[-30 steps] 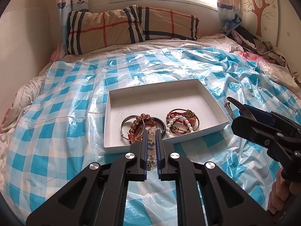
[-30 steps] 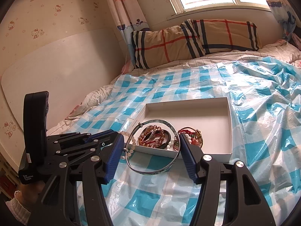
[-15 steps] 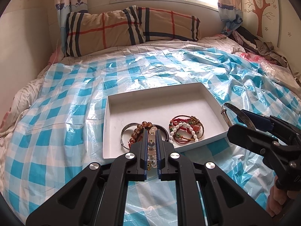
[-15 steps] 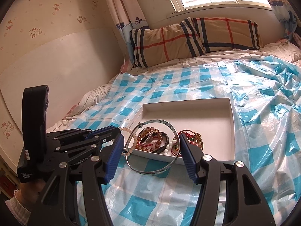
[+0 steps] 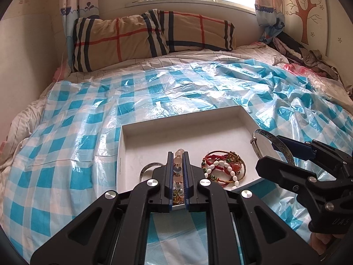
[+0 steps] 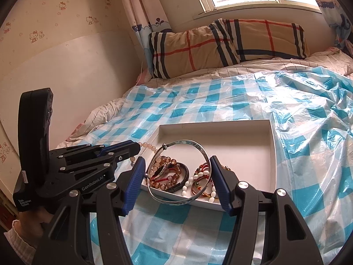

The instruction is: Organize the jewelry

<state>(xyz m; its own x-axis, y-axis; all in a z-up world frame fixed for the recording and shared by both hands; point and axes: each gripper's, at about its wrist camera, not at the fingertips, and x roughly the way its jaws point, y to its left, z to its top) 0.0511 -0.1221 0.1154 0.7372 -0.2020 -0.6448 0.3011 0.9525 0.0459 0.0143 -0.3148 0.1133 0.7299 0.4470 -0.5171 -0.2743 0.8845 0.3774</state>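
Left claw [image 5: 177, 156]: nearly closed, pinching a pale bead bracelet [image 5: 179, 157] above the near left part of the white tray [image 5: 154, 130].
Tray: on the blue-checked plastic sheet [image 5: 66, 150] over the bed; holds a red-and-white beaded bundle [image 5: 222, 170].
Right claw [image 6: 177, 165]: about half open, pads pressed on a silver bangle [image 6: 187, 142], held over the tray's near edge.

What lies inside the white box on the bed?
Inside the white box: amber bead bracelets and red-and-white beaded bracelets. A silver bangle there is partly hidden by the left gripper. The far half is bare.
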